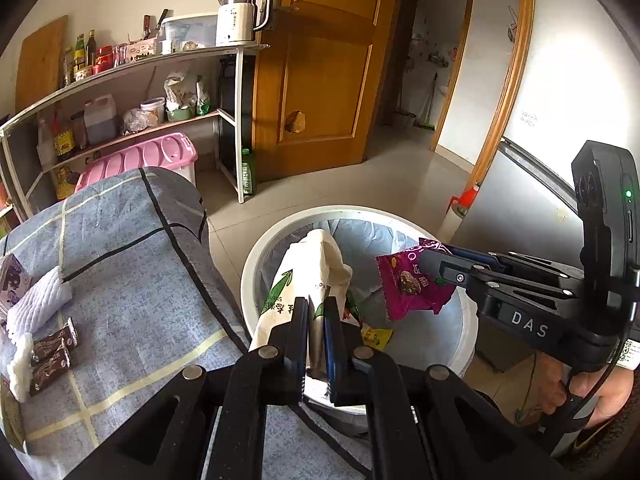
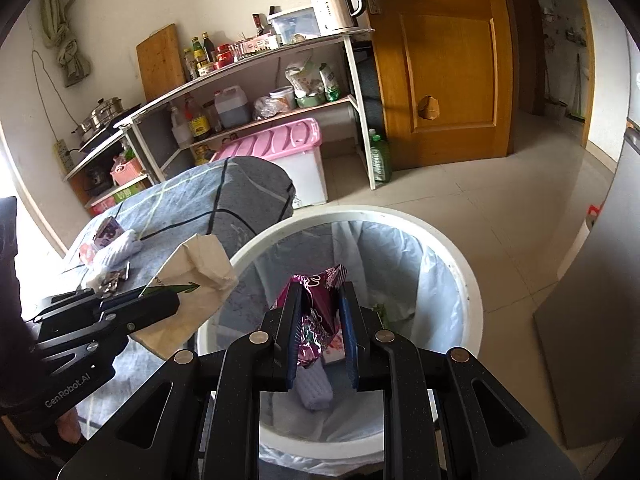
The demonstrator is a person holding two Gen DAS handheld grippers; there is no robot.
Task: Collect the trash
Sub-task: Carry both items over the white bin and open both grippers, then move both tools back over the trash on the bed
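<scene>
A white round trash bin (image 1: 256, 264) (image 2: 464, 264) with a pale liner stands on the floor beside the cloth-covered table. My left gripper (image 1: 316, 308) is shut on a cream paper bag with green print (image 1: 308, 272), held over the bin's near rim; the bag also shows in the right wrist view (image 2: 192, 276). My right gripper (image 2: 320, 300) is shut on a crumpled magenta snack wrapper (image 2: 316, 312), held above the bin's opening; it also shows in the left wrist view (image 1: 408, 284). Some wrappers (image 1: 376, 336) and a pale block (image 2: 314, 394) lie inside the bin.
The table with the blue-grey checked cloth (image 1: 132, 264) holds brown candy wrappers (image 1: 52, 352), a white cloth (image 1: 38, 304) and a small carton (image 1: 12, 280). A pink-lidded box (image 1: 140, 160), a shelf rack (image 1: 236, 120), a green bottle (image 1: 248, 172) and a wooden door (image 1: 328, 60) stand behind.
</scene>
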